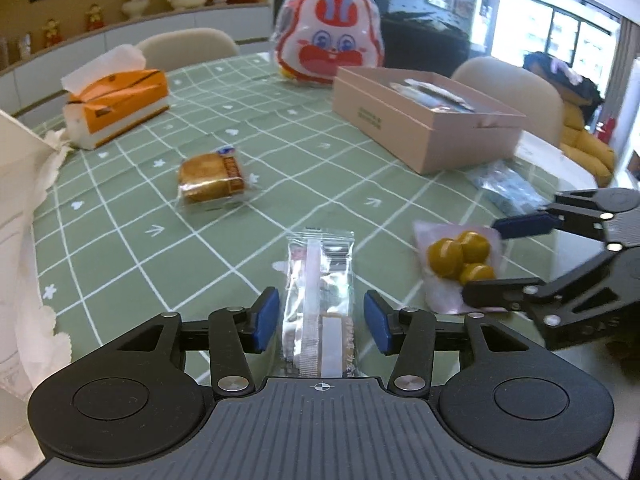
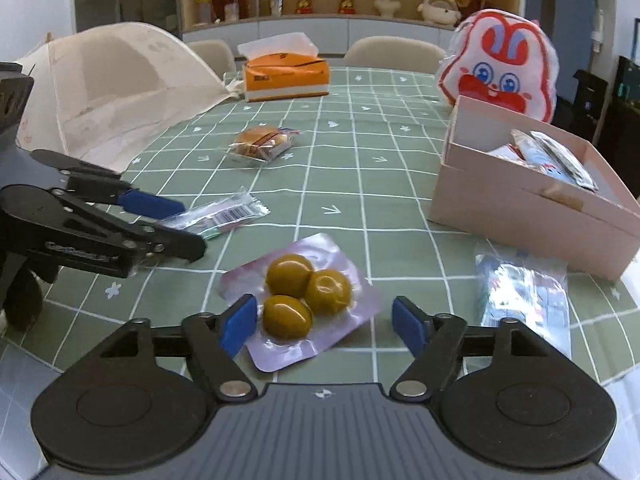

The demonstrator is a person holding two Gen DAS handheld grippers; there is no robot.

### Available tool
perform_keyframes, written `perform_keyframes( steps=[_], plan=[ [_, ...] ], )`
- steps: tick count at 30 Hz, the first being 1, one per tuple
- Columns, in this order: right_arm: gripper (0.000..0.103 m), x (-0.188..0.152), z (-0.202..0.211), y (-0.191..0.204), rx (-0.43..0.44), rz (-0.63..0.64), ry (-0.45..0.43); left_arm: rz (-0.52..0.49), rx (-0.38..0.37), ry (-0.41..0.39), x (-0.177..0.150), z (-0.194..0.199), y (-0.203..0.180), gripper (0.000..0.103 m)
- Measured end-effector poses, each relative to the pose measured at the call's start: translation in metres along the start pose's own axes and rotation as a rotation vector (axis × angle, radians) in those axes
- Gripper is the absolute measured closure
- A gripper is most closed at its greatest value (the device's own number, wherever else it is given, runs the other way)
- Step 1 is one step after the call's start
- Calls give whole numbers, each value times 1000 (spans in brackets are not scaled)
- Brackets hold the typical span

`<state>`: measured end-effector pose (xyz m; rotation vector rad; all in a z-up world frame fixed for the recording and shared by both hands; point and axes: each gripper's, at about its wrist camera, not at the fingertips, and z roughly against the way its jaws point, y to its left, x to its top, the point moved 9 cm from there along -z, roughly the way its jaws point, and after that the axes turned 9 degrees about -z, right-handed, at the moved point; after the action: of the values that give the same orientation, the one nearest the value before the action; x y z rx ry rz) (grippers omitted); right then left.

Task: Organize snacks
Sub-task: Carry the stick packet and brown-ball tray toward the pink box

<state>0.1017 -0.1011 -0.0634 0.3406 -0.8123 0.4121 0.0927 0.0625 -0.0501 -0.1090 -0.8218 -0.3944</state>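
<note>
The pink box (image 2: 520, 216), right of frame, holds several wrapped snacks (image 2: 552, 160). Left gripper (image 1: 320, 316) straddles a clear packet (image 1: 320, 300), released. Right gripper (image 2: 324, 320) gapes around the 3-ball pouch (image 2: 304, 300), lower centre.

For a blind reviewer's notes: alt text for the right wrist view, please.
The open right gripper straddles a packet of three olives on a green checked tablecloth, not yet pinching it. Right stands a pink box of snacks; left, the left gripper straddles a clear wrapper.
</note>
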Motion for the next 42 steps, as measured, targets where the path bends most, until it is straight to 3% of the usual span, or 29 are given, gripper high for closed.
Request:
perform_keyframes(
  steps=[2,5,13,20,28,32,42],
  plan=[
    [23,0,1,-5,14,-33,3,3,-36,-13,7,9,-1,51],
    [22,-1,1,-6,12,-37,0,-58,0,-53,16,25,-5,52],
    [20,-3,1,-5,4,-28,-1,-222,37,53,-2,12,-25,50],
    [12,-5,-1,0,16,5,20,-110,28,56,-8,4,-4,48],
    [0,-7,-4,5,46,30,65,-46,15,36,-8,4,-1,50],
    [0,-8,-5,7,45,54,72,-47,62,21,-8,3,-6,51],
    [4,3,-9,9,9,57,19,-22,66,0,-10,5,-5,51]
  ],
)
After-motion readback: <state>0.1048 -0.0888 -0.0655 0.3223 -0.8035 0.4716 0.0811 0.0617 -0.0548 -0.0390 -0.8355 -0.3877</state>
